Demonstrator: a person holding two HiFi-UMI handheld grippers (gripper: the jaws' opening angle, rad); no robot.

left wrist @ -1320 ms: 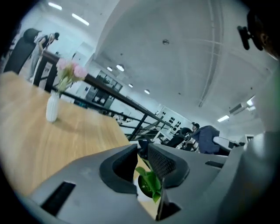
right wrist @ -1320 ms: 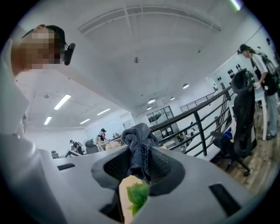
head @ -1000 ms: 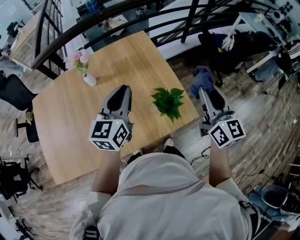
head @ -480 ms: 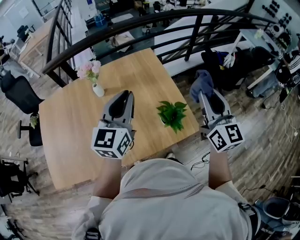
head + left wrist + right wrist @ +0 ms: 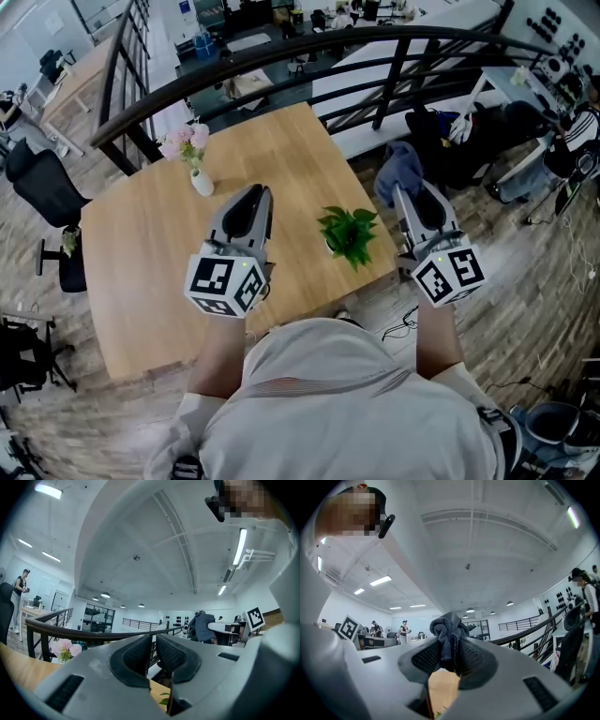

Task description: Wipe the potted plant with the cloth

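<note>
My right gripper [image 5: 406, 194] clamps the grey-blue cloth [image 5: 400, 169]; my left gripper [image 5: 254, 192] is barely parted and empty. The potted plant [image 5: 349, 233] stands on the table [image 5: 141, 244] between them, so next I should lower the cloth onto its leaves.

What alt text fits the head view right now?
Seen from above, a person holds the right tool, clamped on a bunched grey-blue cloth, beside a small green leafy potted plant near the edge of a light wooden table. The left tool hovers above the table.
</note>
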